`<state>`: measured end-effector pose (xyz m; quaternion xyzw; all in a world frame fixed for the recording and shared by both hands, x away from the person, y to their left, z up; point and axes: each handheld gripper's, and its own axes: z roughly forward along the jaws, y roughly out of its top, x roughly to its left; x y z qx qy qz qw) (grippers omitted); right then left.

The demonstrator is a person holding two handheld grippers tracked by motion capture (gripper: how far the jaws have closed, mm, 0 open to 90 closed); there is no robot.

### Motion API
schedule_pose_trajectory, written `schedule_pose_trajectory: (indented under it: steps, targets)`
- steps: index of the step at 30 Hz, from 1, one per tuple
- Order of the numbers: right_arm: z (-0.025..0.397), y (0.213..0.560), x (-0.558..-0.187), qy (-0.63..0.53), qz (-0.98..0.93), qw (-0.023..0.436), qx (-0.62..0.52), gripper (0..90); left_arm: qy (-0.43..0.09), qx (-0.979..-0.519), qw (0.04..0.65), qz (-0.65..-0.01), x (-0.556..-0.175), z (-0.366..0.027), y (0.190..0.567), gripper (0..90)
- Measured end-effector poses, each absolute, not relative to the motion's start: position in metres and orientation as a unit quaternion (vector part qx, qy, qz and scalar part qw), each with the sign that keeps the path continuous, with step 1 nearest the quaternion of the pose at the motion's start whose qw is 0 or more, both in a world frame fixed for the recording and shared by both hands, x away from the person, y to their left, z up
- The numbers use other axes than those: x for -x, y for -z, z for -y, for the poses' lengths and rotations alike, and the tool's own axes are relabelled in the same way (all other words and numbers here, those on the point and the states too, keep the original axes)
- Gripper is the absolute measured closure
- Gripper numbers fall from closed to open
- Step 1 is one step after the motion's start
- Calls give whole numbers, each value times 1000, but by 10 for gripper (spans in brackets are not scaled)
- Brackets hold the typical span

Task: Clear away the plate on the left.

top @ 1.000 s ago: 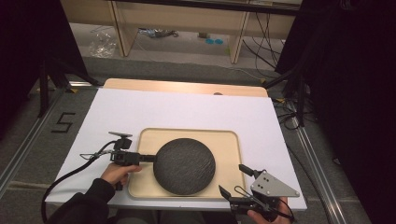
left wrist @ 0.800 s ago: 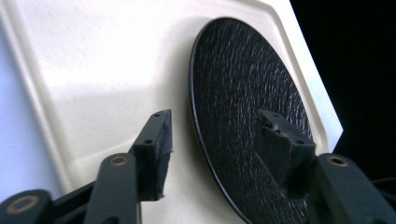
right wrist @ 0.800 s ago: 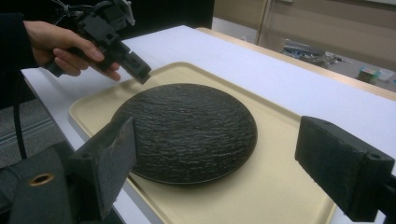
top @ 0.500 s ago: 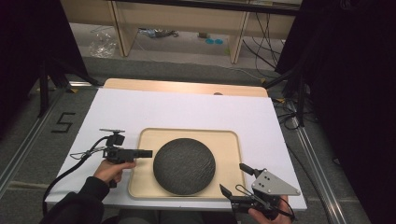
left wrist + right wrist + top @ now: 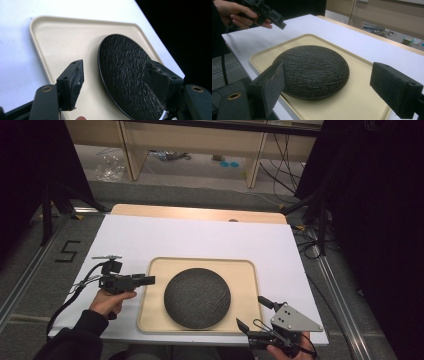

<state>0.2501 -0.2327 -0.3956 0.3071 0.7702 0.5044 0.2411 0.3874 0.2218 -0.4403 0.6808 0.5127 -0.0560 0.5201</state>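
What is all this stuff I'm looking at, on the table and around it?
Round dark textured plate: one, black, lying in the tray.
Shallow rectangular tray: one, beige, near edge of the table.
White table top: one, white, with a bare wooden strip along its far edge.
Wooden shelving: one unit, pale wood, beyond the table.
Crumpled clear plastic: one piece, on the floor at far left.
Left tool: one, black, jaws open, just left of the tray.
Right tool: one, black with grey plate, jaws open, at the tray's near right corner.

High view looks steeply down from afar; both tool views sit low, close, sharing the dark plate (image 5: pixel 197 297).
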Motion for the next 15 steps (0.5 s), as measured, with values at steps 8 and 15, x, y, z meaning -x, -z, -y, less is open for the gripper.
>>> schedule_pose_trajectory:
  steps: [8,15]
  targets:
    - [230,395,-248,-502,-772,243,-305,144,39,-671,548,-498,-375,-234,430,275]
    - [231,395,-248,-503,-771,242,-307,144,20,-665,569,-484,-363,-241,423,245]
